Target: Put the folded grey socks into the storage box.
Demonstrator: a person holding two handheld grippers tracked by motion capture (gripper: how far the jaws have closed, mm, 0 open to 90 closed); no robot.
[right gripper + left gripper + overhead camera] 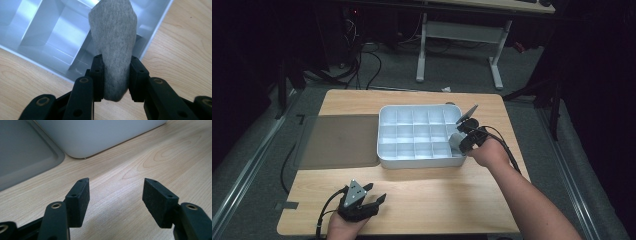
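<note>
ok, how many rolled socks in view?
1. The grey rolled sock is clamped in the right gripper, held over the white divided tray at its near right corner. Others could be hidden behind the tray's dividers.

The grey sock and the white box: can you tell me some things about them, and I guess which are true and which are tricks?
1. The right gripper squeezes a grey sock. True.
2. The sock lies flat on the wooden table. False: it is held up over the right end of the white box.
3. The left gripper holds nothing. True.
4. The white box is one big space inside. False: walls split it into many little squares.
5. A grey mat lies left of the box. True.
</note>
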